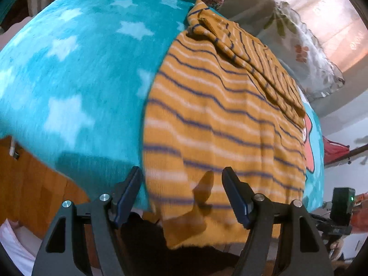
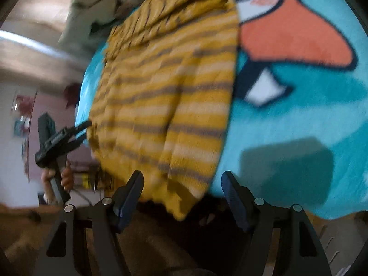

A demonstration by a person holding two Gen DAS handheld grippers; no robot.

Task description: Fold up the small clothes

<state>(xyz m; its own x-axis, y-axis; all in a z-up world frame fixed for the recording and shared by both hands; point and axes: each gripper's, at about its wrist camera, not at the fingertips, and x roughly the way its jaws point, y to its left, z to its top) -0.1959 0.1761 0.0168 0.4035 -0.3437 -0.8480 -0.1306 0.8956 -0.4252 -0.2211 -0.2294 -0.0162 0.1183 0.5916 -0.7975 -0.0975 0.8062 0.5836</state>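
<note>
Mustard-yellow knit garment with navy and white stripes spread on teal star-print fleece blanket, long axis running away from claws. Near hem overhanging blanket edge, framed between wide-open, empty left gripper and right gripper; both equally near.

**Open blanket on both sides of the garment**

Bare turquoise star-patterned fleece blanket is seen left of the mustard striped knit garment. Beyond it, passage is blocked by a floral frilled pillow.
</note>
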